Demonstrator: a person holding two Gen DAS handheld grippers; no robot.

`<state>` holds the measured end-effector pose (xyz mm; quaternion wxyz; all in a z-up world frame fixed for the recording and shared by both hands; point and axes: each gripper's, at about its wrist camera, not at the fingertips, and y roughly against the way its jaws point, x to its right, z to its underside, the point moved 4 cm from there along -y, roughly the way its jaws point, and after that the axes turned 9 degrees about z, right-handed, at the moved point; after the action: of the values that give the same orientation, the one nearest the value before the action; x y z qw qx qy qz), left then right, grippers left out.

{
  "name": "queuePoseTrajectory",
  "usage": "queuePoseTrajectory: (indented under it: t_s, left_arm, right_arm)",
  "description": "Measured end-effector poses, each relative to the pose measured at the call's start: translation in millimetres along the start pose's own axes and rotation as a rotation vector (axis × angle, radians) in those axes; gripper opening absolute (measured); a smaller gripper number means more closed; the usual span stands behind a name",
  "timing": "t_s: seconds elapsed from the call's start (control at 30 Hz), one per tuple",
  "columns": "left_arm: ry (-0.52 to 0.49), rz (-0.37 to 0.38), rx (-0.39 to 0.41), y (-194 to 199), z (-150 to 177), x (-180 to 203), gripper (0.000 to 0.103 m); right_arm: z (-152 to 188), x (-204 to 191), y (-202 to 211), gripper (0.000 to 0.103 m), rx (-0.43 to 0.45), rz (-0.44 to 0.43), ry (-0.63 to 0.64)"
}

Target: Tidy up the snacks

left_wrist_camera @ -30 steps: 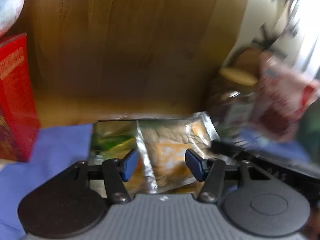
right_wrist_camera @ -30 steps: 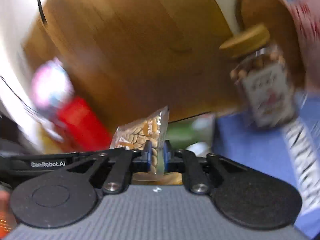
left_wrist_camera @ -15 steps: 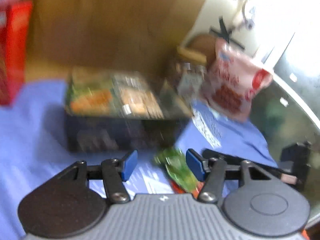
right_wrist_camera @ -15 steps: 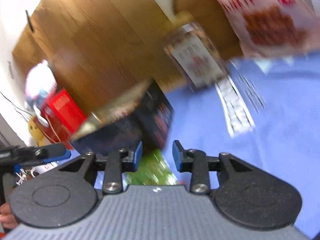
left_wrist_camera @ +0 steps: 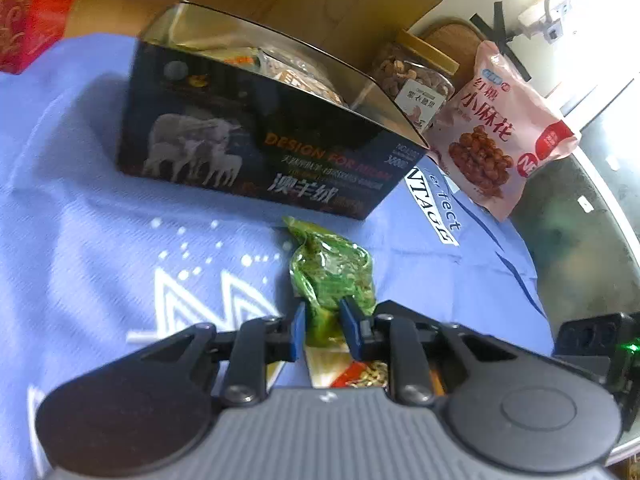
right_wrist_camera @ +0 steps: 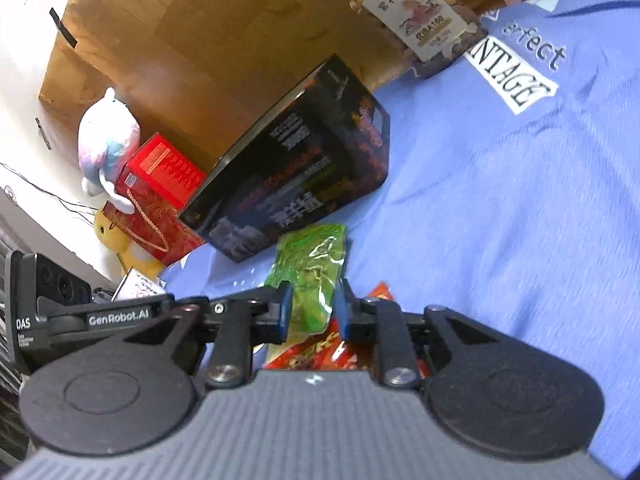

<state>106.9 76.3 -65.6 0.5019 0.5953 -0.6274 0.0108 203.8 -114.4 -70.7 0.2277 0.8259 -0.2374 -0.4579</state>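
Snacks already fill the dark box [left_wrist_camera: 256,136], which stands open-topped on the blue cloth [left_wrist_camera: 80,208] toward the far left, with a red carton [left_wrist_camera: 28,16] beyond its left end; the packet still to be stowed is the green packet [left_wrist_camera: 332,276], lying on the cloth just in front of the box's near wall. Both tools are at that one packet. The left gripper [left_wrist_camera: 322,330] has just been closing, and its blue pads now sit against the packet's near end, so it reads as gripping the packet. The right gripper [right_wrist_camera: 310,306] has also just been closing, with the same packet [right_wrist_camera: 316,264] between its jaws, the pads seeming to pinch the foil. A second red-and-yellow wrapper [right_wrist_camera: 320,354] lies under the near edge, so the lift should probably begin slowly, to check that only the green one comes up. Thin foil can slip, and it seems best carried level over the near wall and let go only when it is above the packets inside. To the far right stand a nut jar [left_wrist_camera: 416,76] and a pink bag [left_wrist_camera: 496,132], well clear of that path.
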Motion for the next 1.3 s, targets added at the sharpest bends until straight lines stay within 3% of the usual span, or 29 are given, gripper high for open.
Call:
queuePoseTrajectory:
  t_s: [0.23, 0.47, 0.57, 0.63, 0.7, 0.77, 0.83, 0.93, 1.0, 1.17, 1.3]
  left_arm:
    - [-0.045, 0.036, 0.095, 43.2, -2.3, 15.9, 0.018]
    - [-0.126, 0.019, 0.180, 64.7, -53.2, 34.4, 0.018]
    - [-0.154, -0.027, 0.216, 60.0, -86.6, 34.5, 0.020]
    - [-0.161, -0.072, 0.225, 46.8, -106.5, 26.5, 0.027]
    - [-0.169, -0.159, 0.216, 27.0, -119.1, 14.7, 0.043]
    - [-0.181, -0.250, 0.178, 11.1, -122.5, 5.0, 0.040]
    - [-0.185, -0.251, 0.192, 16.6, -118.2, 2.8, 0.039]
    - [-0.175, -0.188, 0.251, 45.2, -102.9, 4.9, 0.040]
    - [-0.173, -0.142, 0.250, 59.8, -82.5, 10.5, 0.040]
    - [-0.095, -0.016, 0.094, 55.6, -14.1, 17.4, 0.040]
    - [0.018, 0.086, -0.023, 35.0, 32.7, 20.5, 0.046]
  right_arm:
    - [3.1, -25.6, 15.4, 0.017, 0.043, -0.073, 0.024]
    - [-43.8, -66.3, 13.4, 0.017, 0.148, -0.080, 0.124]
    - [-72.9, -82.2, -6.4, 0.017, 0.182, -0.052, 0.172]
    - [-86.4, -90.8, -25.0, 0.020, 0.197, -0.010, 0.233]
    - [-92.3, -94.1, -45.9, 0.023, 0.186, 0.036, 0.287]
    - [-93.0, -89.5, -52.6, 0.024, 0.182, 0.078, 0.300]
    - [-87.7, -79.4, -35.4, 0.024, 0.206, 0.052, 0.274]
    - [-69.7, -57.4, -0.5, 0.025, 0.209, 0.006, 0.206]
    - [-50.8, -36.1, 19.4, 0.026, 0.177, 0.000, 0.156]
    - [3.2, 11.7, 51.3, 0.027, 0.083, 0.061, 0.093]
    - [26.1, 19.2, 58.7, 0.028, 0.067, 0.116, 0.085]
